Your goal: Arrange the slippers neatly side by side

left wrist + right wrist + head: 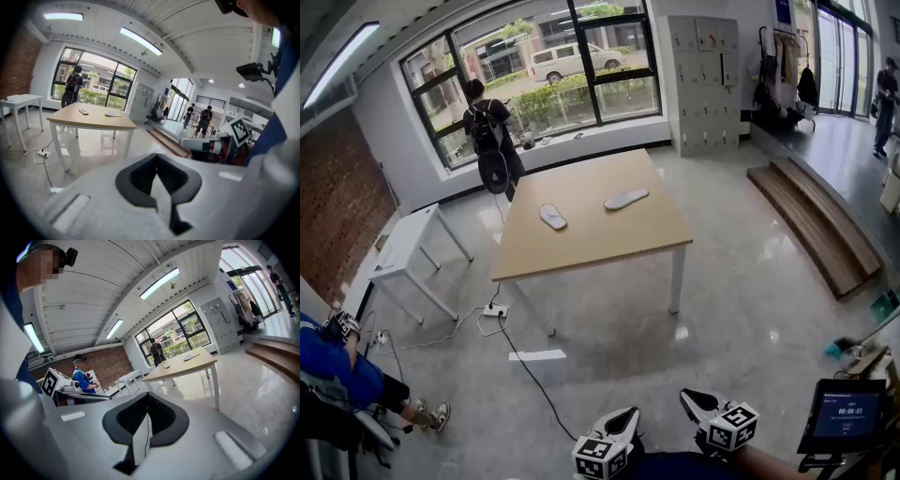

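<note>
A wide hall with a glossy pale floor lies in front of me. There are tall windows at 12 o'clock and a brick wall at 10 o'clock. The desk stands alone at about 12 o'clock, and bare floor runs along its near edge and both sides. A small white table sits off its left end, at 10 o'clock. A wooden step runs along the floor at 2 o'clock. A black cable trails from a power strip under the desk's near left corner and crosses the floor towards me at 11 o'clock. A person with a backpack stands by the windows beyond the desk's far left corner.

My left gripper and right gripper are held low, close to my body and well apart from the desk. Both sets of jaws are closed together with nothing between them.

The two slippers lie soles-up on the desk top, well apart. The left slipper is at 11 o'clock. The right slipper is at 12 o'clock, nearer the far edge and turned at a different angle.
</note>
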